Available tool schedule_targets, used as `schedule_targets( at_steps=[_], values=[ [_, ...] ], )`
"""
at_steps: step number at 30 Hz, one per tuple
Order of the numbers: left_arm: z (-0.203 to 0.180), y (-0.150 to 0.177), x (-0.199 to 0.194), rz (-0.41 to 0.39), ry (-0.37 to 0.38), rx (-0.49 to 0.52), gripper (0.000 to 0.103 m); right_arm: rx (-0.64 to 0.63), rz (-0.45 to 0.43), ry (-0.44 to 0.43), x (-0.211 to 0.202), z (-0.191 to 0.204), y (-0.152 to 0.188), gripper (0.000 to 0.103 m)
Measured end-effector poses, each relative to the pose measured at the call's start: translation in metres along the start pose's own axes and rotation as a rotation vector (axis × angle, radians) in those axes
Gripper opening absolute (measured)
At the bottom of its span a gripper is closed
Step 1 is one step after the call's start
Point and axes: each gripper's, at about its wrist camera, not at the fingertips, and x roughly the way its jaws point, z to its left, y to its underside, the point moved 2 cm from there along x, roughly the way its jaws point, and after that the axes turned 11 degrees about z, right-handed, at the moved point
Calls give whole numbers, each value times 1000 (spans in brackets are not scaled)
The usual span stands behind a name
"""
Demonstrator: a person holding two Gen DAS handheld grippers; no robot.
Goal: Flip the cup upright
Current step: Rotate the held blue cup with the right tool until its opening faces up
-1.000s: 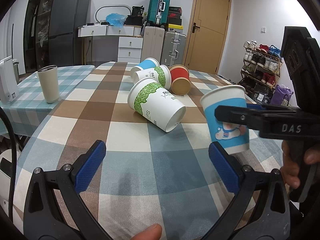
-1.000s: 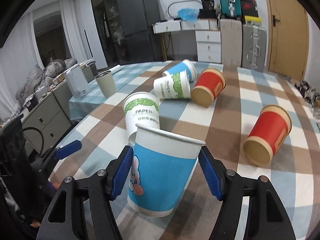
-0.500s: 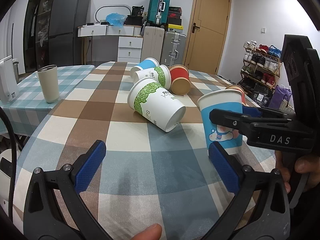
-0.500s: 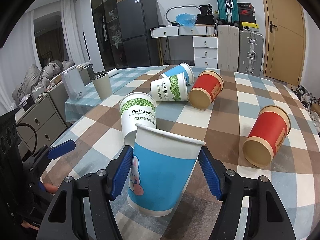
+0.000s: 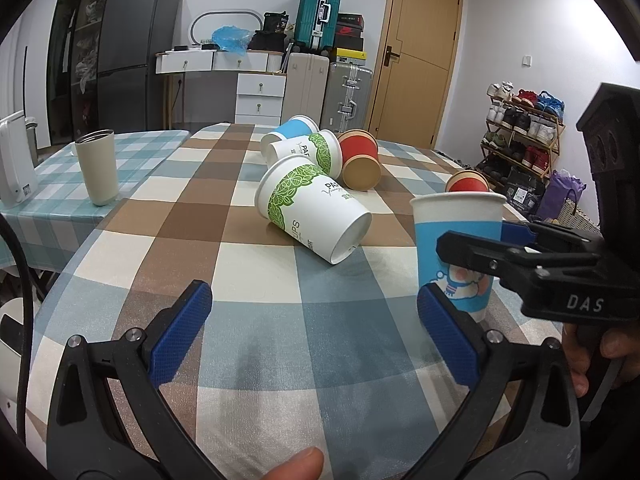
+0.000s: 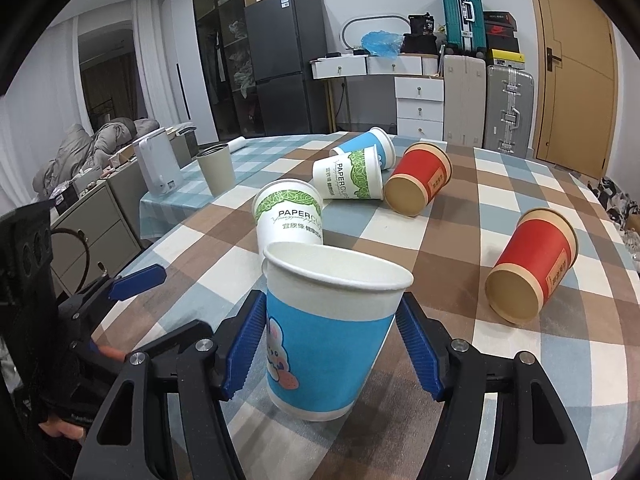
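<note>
1. Leftmost, left gripper (image 5: 310,336): jaws spread wide, nothing between them, hanging over the checked tablecloth (image 5: 256,320).
2. Centre, right gripper (image 6: 332,344): blue pads (image 6: 244,340) closed against both sides of the blue rabbit-print paper cup (image 6: 328,340), gripping it at mid-wall, below the white rim band.
3. Cup location: near edge of the table, in front of a lying green-leaf paper cup (image 6: 290,220). Base at or just above the cloth; contact cannot be confirmed.
4. Orientation: mouth up, base down; long axis near vertical, slightly tilted in the right wrist view.
5. Handling judgement: empty thin-walled paper, so light, easily crushed, wall flexes under squeeze. Mid-wall hold is fair; light pressure advised.
6. Right: red paper cup (image 6: 534,264) lies on its side, well apart.
</note>
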Motion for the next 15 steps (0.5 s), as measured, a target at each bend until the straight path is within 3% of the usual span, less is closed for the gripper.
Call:
schedule_targets(
  at_steps=[15],
  values=[
    [0,0,1,0,0,-1,103,-52,-14,10,-10,6,23,65]
  ],
)
